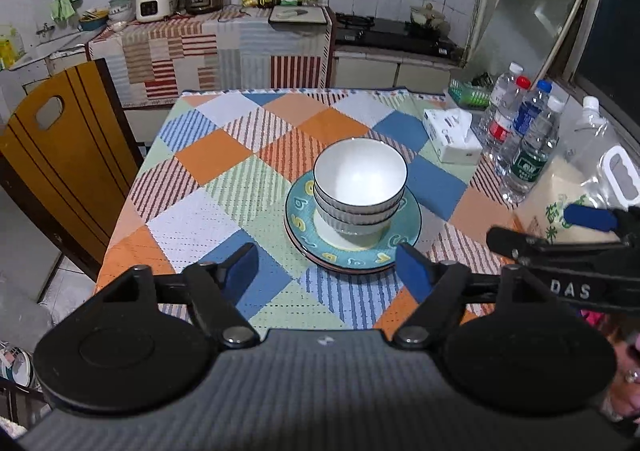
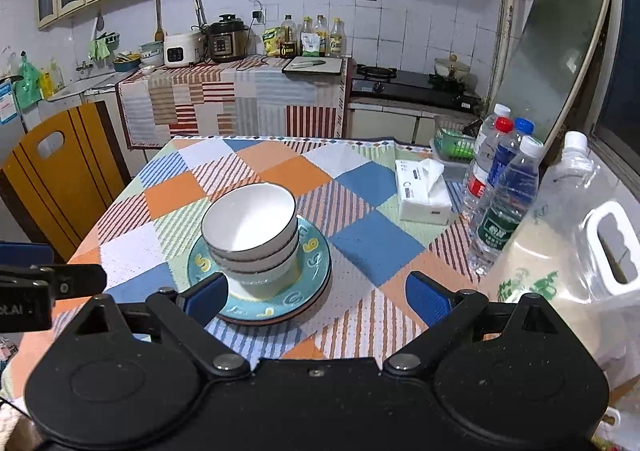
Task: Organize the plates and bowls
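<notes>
Three white bowls with dark rims [image 1: 360,183] [image 2: 250,227] sit nested, upright, on a teal plate with yellow numerals [image 1: 302,221] [image 2: 320,271]. That plate lies on a reddish one, mid-table on the checked cloth [image 1: 224,155]. My left gripper [image 1: 328,265] hovers open above the near rim of the plates, its blue pads apart with nothing between them. My right gripper [image 2: 318,295] is open too, just right of the stack's near side, holding nothing. Each gripper shows at the edge of the other's view, clear of the dishes.
A tissue box [image 1: 452,139] and several water bottles [image 1: 520,139] stand along the table's right side, with a big clear jug [image 2: 580,243] nearer me. A green basket [image 2: 456,143] sits at the far right corner. A wooden chair [image 1: 60,155] stands left of the table.
</notes>
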`<state>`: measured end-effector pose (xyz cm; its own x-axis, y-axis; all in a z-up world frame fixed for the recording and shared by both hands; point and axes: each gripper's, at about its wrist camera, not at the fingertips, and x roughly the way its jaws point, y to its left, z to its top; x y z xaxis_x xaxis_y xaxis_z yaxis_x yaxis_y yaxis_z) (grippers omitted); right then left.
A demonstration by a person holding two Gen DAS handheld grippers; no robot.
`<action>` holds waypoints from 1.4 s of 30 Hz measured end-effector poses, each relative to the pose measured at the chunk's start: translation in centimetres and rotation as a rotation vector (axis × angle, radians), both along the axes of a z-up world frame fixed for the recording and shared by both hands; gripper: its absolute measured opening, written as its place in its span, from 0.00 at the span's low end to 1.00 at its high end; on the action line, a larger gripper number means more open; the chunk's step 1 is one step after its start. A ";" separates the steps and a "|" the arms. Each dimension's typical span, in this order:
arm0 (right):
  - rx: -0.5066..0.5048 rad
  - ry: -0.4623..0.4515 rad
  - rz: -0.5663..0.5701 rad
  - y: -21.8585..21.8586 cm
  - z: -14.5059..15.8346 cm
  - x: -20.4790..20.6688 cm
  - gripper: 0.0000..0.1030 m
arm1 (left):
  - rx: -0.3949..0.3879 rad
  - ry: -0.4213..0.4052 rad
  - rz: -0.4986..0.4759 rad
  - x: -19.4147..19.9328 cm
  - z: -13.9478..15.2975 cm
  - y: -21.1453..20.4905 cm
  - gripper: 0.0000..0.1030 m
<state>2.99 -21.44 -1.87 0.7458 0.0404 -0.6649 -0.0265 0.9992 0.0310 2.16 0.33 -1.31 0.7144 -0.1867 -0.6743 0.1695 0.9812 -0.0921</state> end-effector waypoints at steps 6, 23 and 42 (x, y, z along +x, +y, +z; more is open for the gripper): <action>-0.033 0.003 -0.010 0.6 0.4 -1.5 0.95 | 0.001 -0.027 0.021 -0.5 -0.3 0.4 0.76; -0.108 0.076 -0.086 1.2 -1.0 -2.1 0.95 | 0.038 -0.063 0.058 -1.4 -1.3 0.8 0.97; -0.053 0.025 -0.047 0.8 -0.9 -3.2 0.96 | 0.066 -0.048 0.093 -1.6 -2.0 0.7 0.97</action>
